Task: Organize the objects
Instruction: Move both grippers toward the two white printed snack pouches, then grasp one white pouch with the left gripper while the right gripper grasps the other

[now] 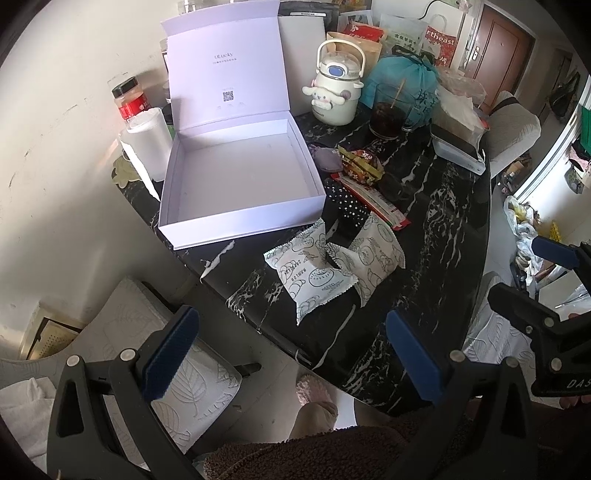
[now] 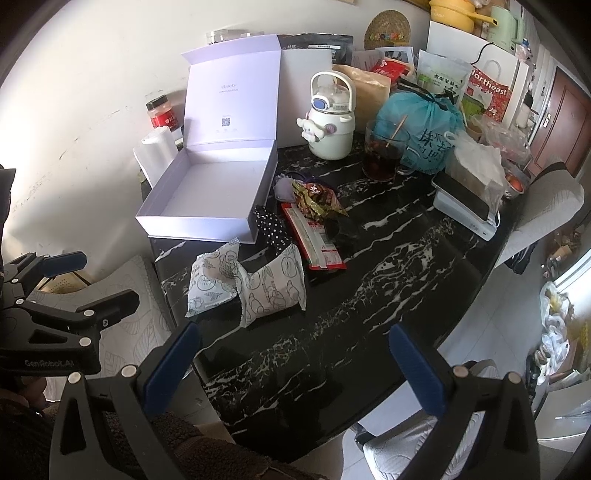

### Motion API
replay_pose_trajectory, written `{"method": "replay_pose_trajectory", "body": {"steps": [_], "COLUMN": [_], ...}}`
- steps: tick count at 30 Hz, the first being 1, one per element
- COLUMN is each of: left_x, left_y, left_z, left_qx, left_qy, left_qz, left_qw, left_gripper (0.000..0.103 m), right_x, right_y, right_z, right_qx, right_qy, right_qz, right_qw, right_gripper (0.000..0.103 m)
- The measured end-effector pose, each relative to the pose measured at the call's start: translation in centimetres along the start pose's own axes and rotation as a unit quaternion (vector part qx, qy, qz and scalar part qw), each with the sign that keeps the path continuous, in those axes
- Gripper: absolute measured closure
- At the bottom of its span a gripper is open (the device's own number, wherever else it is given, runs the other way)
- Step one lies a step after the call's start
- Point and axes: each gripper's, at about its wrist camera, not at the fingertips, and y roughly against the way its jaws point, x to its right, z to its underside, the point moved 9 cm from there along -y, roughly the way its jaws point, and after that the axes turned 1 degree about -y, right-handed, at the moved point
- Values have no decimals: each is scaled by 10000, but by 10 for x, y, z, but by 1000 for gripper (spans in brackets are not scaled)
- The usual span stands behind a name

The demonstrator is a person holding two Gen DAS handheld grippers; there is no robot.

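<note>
My left claw (image 1: pixel 291 354) hangs wide open over the counter (image 1: pixel 424 295) edge, holding nothing, and my right claw (image 2: pixel 295 365) gapes just as wide, also empty. The open box (image 1: pixel 240 177) sits at the counter's left, two white packets (image 1: pixel 314 269) just beside its near corner. Only the right view shows the yellow pot (image 2: pixel 452 13) up top.

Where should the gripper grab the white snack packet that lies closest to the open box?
Probably the white printed snack packet's puffy middle, coming from above with the left gripper, whose jaws are open. It lies flat on the black marble table. Its right edge touches the second white packet, so stay left.
</note>
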Motion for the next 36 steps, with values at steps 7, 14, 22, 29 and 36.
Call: {"method": "replay_pose_trajectory", "body": {"steps": [7,14,22,29,36], "left_x": [3,16,19,18,19], "left_y": [1,-3,-16,-38,-78], "left_z": [3,7,3,-7,-13], "left_qx": [18,-105,-246,-249,-346], "left_qy": [-2,106,395,576,708], "left_qz": [-120,22,-72,-178,-138], "left_qw": [9999,9999,9989,9979,9968], "left_gripper": [1,1,1,1,1], "right_x": [0,9,14,16,13], "right_y": [-2,-1,-17,-40,-77], "right_z": [9,13,3,-7,-8], "right_qx": [-171,-350,-510,-549,-633], "right_qy": [53,157,436,739,904], "right_qz": [-48,-38,-297,-537,-838], "right_qw": [9998,9993,9973,9943,9904], "right_gripper": [0,0,0,0,0]}}
